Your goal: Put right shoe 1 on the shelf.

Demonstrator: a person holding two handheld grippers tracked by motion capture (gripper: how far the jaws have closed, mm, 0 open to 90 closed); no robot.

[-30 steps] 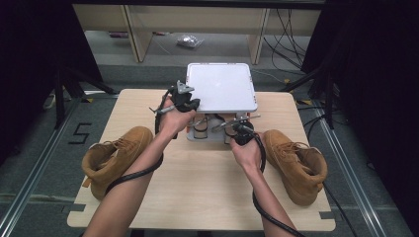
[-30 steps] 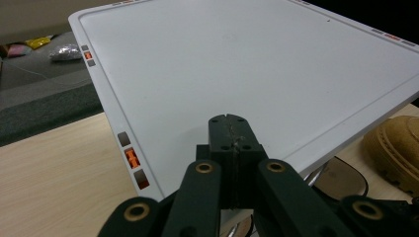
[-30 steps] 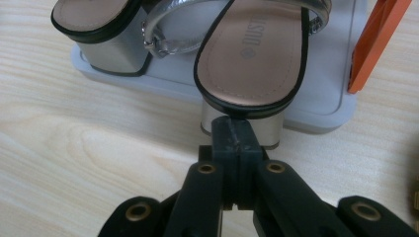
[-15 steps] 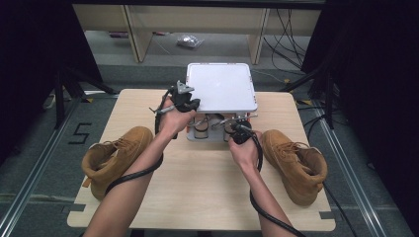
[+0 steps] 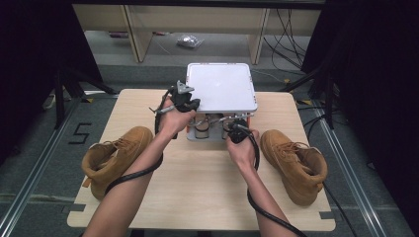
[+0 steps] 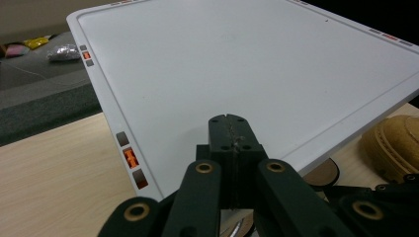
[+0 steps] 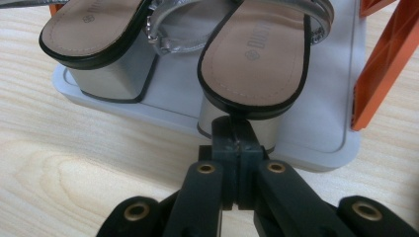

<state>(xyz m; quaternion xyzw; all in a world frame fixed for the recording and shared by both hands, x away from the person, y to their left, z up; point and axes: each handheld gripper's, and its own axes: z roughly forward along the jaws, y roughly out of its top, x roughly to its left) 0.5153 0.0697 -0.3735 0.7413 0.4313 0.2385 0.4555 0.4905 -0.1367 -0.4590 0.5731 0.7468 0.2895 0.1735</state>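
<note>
Overhead, pale wooden table [image 5: 197,192], grey floor [image 5: 44,168].

At the centre of the high view, a white shelf top [image 5: 221,87] with small orange and grey marks along its edge [image 6: 129,159] stands on orange supports [image 7: 385,54] over a pale grey base [image 7: 316,123]. On that base sit sandals [image 7: 257,54] with tan insoles, black edging, silver straps and metallic block heels. Two tan-brown boots [image 5: 114,157] [image 5: 295,164] flank them on the light wood-grain table [image 5: 197,187], and the gripper jaws are black with brass-coloured rivets.
</note>
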